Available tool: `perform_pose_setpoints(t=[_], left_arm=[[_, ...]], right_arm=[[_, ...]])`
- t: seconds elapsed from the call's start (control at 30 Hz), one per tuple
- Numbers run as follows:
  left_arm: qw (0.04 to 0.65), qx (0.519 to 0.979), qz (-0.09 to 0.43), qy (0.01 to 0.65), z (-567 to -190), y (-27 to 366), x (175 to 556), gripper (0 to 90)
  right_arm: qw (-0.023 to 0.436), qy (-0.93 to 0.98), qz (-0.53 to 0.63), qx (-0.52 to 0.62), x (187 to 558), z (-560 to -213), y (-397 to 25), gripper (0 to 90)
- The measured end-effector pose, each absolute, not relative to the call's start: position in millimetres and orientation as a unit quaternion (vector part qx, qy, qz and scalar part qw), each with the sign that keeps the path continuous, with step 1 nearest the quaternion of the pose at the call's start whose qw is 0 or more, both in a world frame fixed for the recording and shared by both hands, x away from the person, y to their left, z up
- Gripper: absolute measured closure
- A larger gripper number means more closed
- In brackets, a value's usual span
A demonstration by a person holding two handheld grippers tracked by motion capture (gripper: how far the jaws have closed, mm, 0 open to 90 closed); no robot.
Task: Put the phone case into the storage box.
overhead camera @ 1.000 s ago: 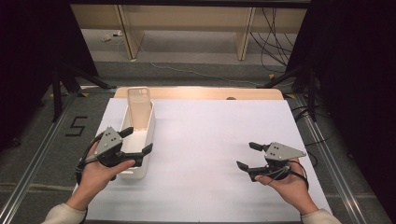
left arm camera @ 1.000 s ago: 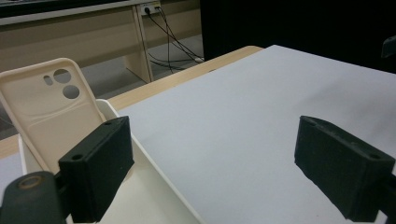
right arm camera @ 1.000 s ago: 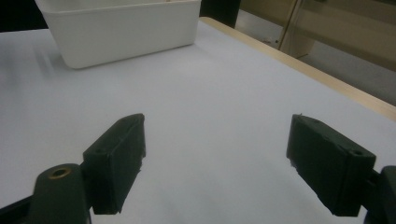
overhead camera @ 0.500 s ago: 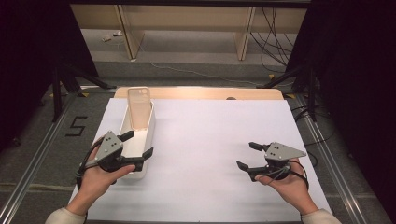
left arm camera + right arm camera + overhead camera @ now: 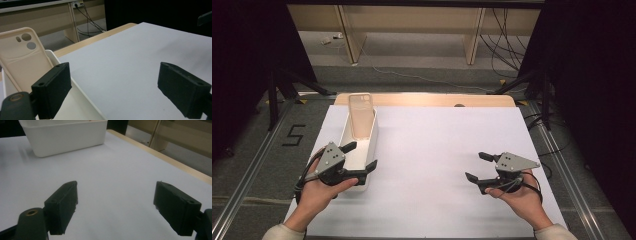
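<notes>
Looking down in the high view, left gripper (image 5: pixel 360 156) sits lower left of the frame, jaws wide apart and straddling the near right wall of the white bin (image 5: pixel 346 131), one jaw over the bin's inside, the other outside above the sheet; nothing gripped. Phone case (image 5: pixel 361 115) leans in the bin's far end, upper left of centre, tilted against the far wall, its top sticking above the rim. Right gripper (image 5: pixel 478 166) is lower right, jaws wide apart, holding nothing, well apart from the bin, hovering over the white sheet (image 5: pixel 437 145) that covers the table (image 5: pixel 422 99). Left gripper view: the two black jaws rise from the bottom corners with a wide gap, nothing between them but bin wall and sheet; case (image 5: pixel 23 57) at the left of the frame, camera cut-outs at its top, standing tilted in the bin (image 5: pixel 53 56), beyond the left jaw. Right gripper view: jaws spread wide, nothing in the gap, bare sheet (image 5: pixel 112 175) underneath; bin (image 5: pixel 65 136) at upper left of the frame, far from the jaws; table edge (image 5: pixel 175 163) runs along the right.
</notes>
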State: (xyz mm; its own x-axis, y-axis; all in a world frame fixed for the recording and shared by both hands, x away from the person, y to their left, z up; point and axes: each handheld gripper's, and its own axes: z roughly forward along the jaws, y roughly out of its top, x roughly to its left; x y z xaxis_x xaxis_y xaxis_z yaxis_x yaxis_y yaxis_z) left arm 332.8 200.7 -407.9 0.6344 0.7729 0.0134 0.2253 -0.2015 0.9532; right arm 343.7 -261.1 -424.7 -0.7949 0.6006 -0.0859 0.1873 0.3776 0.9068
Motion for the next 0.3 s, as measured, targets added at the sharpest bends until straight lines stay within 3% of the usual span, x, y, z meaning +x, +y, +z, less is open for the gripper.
perform_pose_setpoints(t=[0.3], left_arm=[[0.531, 0.729, 0.255, 0.348, -410.1, 202.4, 334.7, 11.1]], right_arm=[[0.205, 0.803, 0.504, 0.245, 344.0, -424.7, -261.5, 20.9]])
